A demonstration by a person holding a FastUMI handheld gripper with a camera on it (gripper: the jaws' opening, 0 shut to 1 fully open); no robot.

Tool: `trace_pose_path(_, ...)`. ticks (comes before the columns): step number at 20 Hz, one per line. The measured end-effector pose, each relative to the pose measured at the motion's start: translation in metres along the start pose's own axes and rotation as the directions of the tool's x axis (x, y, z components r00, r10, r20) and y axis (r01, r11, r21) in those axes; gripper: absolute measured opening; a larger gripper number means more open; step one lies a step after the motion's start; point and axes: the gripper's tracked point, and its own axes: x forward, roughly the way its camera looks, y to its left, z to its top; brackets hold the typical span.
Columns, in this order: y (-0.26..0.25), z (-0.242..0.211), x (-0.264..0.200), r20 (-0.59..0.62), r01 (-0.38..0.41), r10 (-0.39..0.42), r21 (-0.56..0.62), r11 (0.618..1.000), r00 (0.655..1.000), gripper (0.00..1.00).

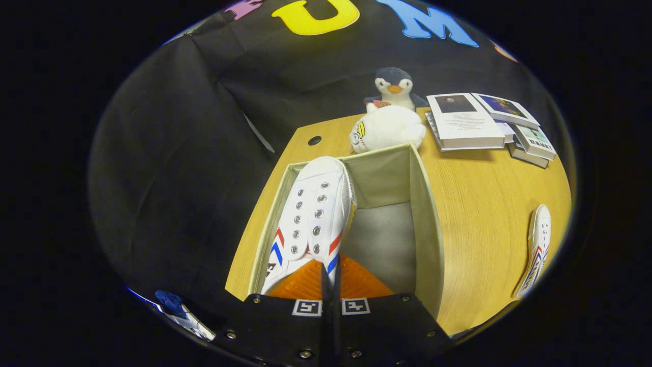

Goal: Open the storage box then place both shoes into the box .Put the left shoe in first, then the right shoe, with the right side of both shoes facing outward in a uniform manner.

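A white shoe [311, 214] with red and blue stripes hangs toe-forward over the left half of the open beige fabric storage box [425, 224]. My gripper [330, 278] is shut on this shoe, both fingers pressing its heel-side collar. The shoe's top with its eyelets faces me, and its sole faces the box's left wall. The box's grey floor [382, 239] shows to the right of the shoe. A second white shoe [536, 250] with the same stripes lies on the wooden table [484, 204], well to the right of the box.
Just behind the box's far wall lie a white plush toy [387, 128] and a penguin plush [395, 87]. A stack of books [484, 125] lies at the table's far right. The table has a round cable hole [314, 140] at its far left.
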Motion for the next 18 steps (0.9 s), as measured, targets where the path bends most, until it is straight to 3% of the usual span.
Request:
trace_pose_path(8,0.001,-0.021,0.022,-0.066,0.028,-0.024,0.064,0.998,0.998,0.00)
trace_pose_path(13,0.002,-0.030,0.037,-0.085,0.005,0.001,0.078,0.997,0.996,0.01)
trace_pose_path(15,-0.001,-0.036,0.038,-0.107,0.009,-0.003,0.054,0.998,0.994,0.07)
trace_pose_path(17,0.011,-0.033,0.036,-0.090,-0.048,0.053,0.051,0.998,0.994,0.16)
trace_pose_path(18,0.018,-0.029,0.032,-0.077,-0.082,0.087,0.056,0.995,0.993,0.44)
